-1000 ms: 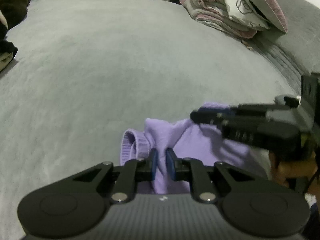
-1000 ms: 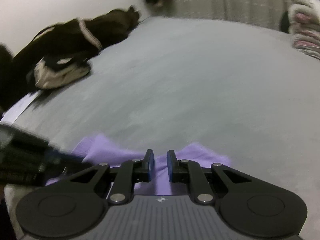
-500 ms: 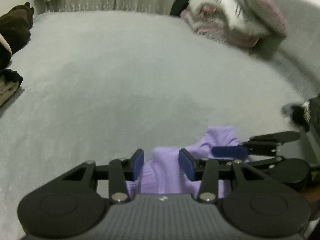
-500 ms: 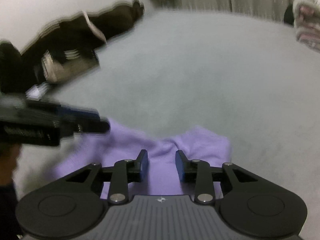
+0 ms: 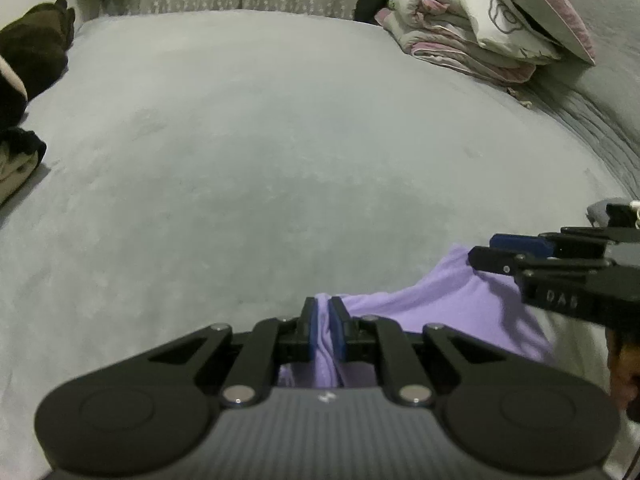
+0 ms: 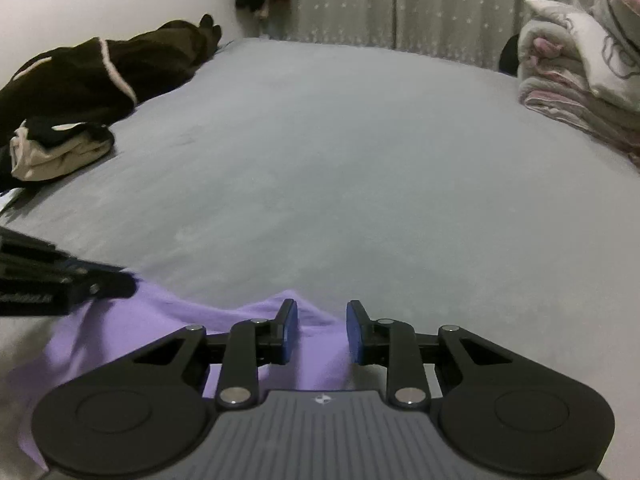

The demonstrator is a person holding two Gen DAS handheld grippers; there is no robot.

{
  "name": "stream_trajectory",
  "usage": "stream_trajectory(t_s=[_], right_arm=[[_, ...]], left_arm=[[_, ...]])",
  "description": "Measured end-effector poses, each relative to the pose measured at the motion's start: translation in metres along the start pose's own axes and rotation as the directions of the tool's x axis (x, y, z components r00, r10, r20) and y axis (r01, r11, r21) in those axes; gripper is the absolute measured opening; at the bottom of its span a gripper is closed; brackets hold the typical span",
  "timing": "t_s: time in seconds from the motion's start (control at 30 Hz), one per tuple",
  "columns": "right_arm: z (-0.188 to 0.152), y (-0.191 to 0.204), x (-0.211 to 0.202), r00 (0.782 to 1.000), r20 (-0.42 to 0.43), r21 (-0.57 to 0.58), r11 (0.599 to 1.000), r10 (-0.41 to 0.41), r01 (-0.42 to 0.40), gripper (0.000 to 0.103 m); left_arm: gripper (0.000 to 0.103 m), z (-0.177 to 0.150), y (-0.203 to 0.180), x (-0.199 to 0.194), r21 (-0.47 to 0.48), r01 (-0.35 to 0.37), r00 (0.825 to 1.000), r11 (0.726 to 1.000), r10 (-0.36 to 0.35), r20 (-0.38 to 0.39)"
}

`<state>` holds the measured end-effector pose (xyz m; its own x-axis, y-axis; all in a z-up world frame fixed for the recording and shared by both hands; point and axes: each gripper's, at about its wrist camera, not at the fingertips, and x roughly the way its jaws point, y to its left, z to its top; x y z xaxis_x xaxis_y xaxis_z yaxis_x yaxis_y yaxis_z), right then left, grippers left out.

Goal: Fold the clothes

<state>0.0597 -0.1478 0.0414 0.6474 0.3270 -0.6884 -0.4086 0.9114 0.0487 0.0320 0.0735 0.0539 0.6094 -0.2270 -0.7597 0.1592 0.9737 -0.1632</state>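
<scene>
We see the left gripper (image 5: 323, 328) pinching a fold of the purple garment (image 5: 440, 312), pads nearly together. Right gripper (image 6: 322, 332) spread wide over the garment, holding nothing. Garment lies on the bed's (image 5: 260, 140) near edge.

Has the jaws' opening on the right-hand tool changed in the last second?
Yes. The right gripper was nearly shut on the purple garment a second ago; now its jaws stand wide apart, with the cloth lying loose between them on the grey bed.
</scene>
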Motion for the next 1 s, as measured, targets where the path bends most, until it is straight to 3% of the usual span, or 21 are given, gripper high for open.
stream_trajectory(t_s=[0.07,0.13,0.17,0.2,0.23,0.27,0.3,0.33,0.37,0.4,0.43,0.57,0.67,0.83,0.87,0.93,1.0], right_arm=[[-0.001,-0.007,0.0,0.999,-0.012,0.043,0.999,0.035,-0.034,0.033],[-0.001,-0.015,0.0,0.998,-0.017,0.078,0.996,0.055,-0.054,0.044],[0.0,-0.018,0.0,0.998,-0.015,0.088,0.995,0.054,-0.052,0.055],[-0.001,-0.021,0.001,0.999,-0.007,0.09,0.995,0.04,-0.039,0.057],[-0.001,-0.021,0.002,0.999,-0.005,0.085,0.996,0.034,-0.033,0.057],[-0.002,-0.022,0.003,0.999,-0.014,0.077,0.996,0.046,-0.045,0.054],[-0.004,-0.021,0.006,0.997,-0.029,0.066,0.995,0.072,-0.07,0.034],[-0.005,-0.021,0.006,0.995,-0.038,0.058,0.995,0.087,-0.085,0.019],[-0.005,-0.018,0.008,0.994,-0.044,0.058,0.994,0.097,-0.095,0.011],[-0.004,-0.016,0.006,0.995,-0.039,0.064,0.994,0.096,-0.093,0.01],[-0.002,-0.016,0.004,0.995,-0.03,0.073,0.993,0.09,-0.088,0.01],[0.002,-0.022,-0.008,0.997,0.02,0.156,0.984,0.079,-0.081,0.009],[-0.004,-0.027,-0.002,0.999,0.002,0.218,0.975,0.038,-0.038,0.009],[-0.007,-0.011,0.007,0.999,-0.01,0.12,0.992,-0.041,0.042,0.008],[-0.006,-0.009,0.006,0.999,-0.012,0.096,0.994,-0.051,0.052,0.012],[-0.003,-0.01,-0.004,0.996,-0.012,0.071,0.993,-0.092,0.093,0.032],[-0.002,-0.004,-0.024,0.996,0.018,0.018,0.996,-0.088,0.088,0.035]], left_arm=[[0.009,0.0,0.001,0.001,0.002,0.005,1.0,1.0,-0.005,-0.001],[0.01,-0.001,0.004,0.0,-0.011,0.013,1.0,1.0,-0.013,-0.003],[0.014,-0.001,0.005,0.0,-0.017,0.017,1.0,1.0,-0.017,-0.005],[0.018,0.0,0.006,-0.001,-0.026,0.017,1.0,1.0,-0.017,-0.005],[0.024,0.0,0.007,0.0,-0.034,0.019,1.0,0.999,-0.02,-0.01],[0.043,0.0,0.008,0.001,-0.042,0.024,1.0,0.999,-0.024,-0.016],[0.047,0.002,0.008,0.003,-0.04,0.03,0.999,0.999,-0.031,-0.023],[0.044,0.002,0.006,0.006,-0.028,0.025,0.999,0.999,-0.025,-0.029],[0.03,0.002,0.004,0.008,-0.015,0.016,0.999,1.0,-0.017,-0.033],[0.014,0.002,0.003,0.009,-0.004,0.008,0.999,1.0,-0.008,-0.032],[0.009,0.003,0.004,0.009,-0.007,0.014,0.999,1.0,-0.014,-0.029],[0.008,0.005,0.005,0.004,-0.037,0.014,1.0,0.999,-0.014,0.001],[0.008,0.004,0.001,0.009,-0.021,-0.008,1.0,1.0,0.008,0.007],[0.009,0.002,-0.001,0.016,0.003,-0.022,1.0,1.0,0.022,0.007],[0.011,0.002,0.0,0.016,0.002,-0.018,1.0,1.0,0.018,0.008],[0.014,0.002,0.002,0.016,-0.001,-0.011,1.0,1.0,0.011,0.009],[0.015,0.002,0.005,0.016,-0.003,-0.003,1.0,1.0,0.003,0.009]])
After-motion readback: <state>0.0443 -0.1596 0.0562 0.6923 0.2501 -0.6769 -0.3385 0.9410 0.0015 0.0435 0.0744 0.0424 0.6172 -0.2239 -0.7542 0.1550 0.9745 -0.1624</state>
